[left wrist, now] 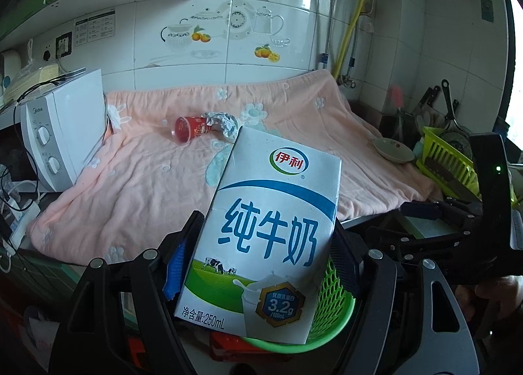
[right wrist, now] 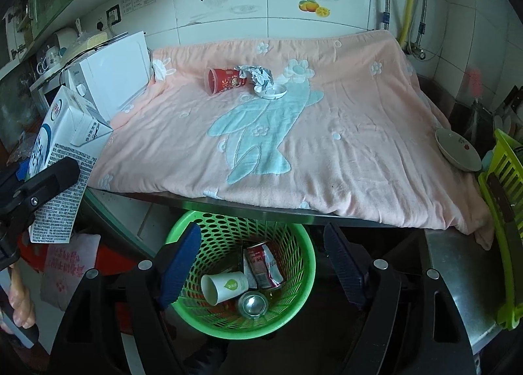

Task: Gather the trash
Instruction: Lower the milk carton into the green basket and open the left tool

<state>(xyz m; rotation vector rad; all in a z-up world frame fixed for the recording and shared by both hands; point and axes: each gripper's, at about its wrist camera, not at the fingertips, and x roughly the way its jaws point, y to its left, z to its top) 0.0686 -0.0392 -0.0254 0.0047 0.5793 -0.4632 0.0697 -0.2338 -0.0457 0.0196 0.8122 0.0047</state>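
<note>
My left gripper (left wrist: 261,260) is shut on a white and blue milk carton (left wrist: 264,244), held above the green mesh waste basket (left wrist: 333,319). The carton also shows at the left of the right wrist view (right wrist: 62,159). My right gripper (right wrist: 261,264) is open and empty over the basket (right wrist: 294,303), which holds a paper cup (right wrist: 225,285), a can (right wrist: 253,304) and a crushed red wrapper (right wrist: 261,264). On the pink blanket (right wrist: 359,153) lie a red cup (right wrist: 225,80), crumpled paper (right wrist: 258,76) and a white lid (right wrist: 271,91).
A white microwave (right wrist: 114,77) stands left of the blanket. A small bowl (right wrist: 457,149) sits at the blanket's right edge beside a yellow-green dish rack (right wrist: 503,205). The steel counter edge (right wrist: 261,210) runs above the basket. Pipes run down the tiled wall.
</note>
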